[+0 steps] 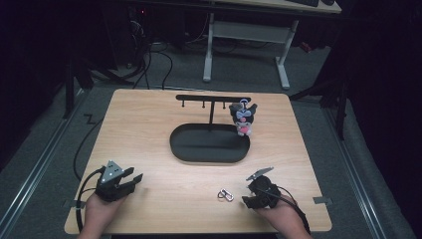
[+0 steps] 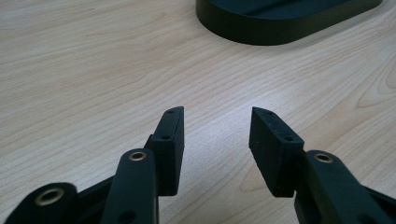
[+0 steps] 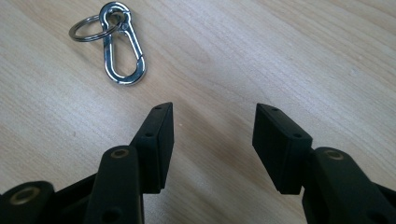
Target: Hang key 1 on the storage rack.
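- Left gripper [image 1: 133, 178]: jaws apart, empty, low over table [image 1: 149, 119].
- Right gripper [image 1: 246, 194]: jaws apart, empty, near carabiner [image 3: 122, 52].
- Plush keychain [image 1: 244, 118] hangs on black rack [image 1: 211, 98].

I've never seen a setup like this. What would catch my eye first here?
Probably the small plush toy hanging at the right end of a black hook stand, which rises from a black oval tray mid-table. Nearer the person, a shiny metal carabiner clip with a key ring lies on the wood, just ahead of the open right hand-held gripper.
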`<state>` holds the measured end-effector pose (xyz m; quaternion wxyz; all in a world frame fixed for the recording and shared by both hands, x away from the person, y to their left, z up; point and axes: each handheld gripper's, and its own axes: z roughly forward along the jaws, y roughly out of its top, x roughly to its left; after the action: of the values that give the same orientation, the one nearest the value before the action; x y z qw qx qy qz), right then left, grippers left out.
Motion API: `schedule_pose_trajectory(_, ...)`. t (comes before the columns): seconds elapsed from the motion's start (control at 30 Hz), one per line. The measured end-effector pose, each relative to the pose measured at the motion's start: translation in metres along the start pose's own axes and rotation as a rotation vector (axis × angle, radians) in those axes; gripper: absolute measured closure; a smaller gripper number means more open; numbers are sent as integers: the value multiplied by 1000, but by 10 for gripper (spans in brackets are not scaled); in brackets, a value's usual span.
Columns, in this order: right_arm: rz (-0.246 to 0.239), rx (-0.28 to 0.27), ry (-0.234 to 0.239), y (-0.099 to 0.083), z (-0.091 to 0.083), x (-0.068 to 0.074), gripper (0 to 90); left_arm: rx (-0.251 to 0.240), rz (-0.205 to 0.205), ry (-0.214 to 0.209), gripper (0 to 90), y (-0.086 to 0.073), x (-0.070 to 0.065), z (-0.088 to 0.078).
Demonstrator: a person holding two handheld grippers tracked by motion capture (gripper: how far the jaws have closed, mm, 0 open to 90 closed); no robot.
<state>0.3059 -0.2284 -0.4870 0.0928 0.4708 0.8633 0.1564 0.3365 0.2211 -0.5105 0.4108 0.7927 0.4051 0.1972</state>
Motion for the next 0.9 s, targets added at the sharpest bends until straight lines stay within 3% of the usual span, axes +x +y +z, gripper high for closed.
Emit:
schedule_pose_trajectory(0.47, -59, 129, 21, 18, 0, 1, 464, 13, 3, -9, 531, -1, 0, 1)
schedule_pose_trajectory(0.57, -125, 169, 12, 23, 0, 3, 453, 17, 4, -12, 530, -1, -1, 2)
schedule_pose_trajectory(0.73, -148, 180, -4, 28, -3, 7, 444, 17, 7, -15, 530, -1, -2, 2)
schedule_pose_trajectory(0.77, -177, 182, -8, 31, -4, 11, 438, 24, 13, -17, 530, -1, -1, 2)
schedule_pose_trajectory(0.9, -213, 189, 3, 39, -6, 19, 435, 22, 12, -19, 530, 0, -2, 3)
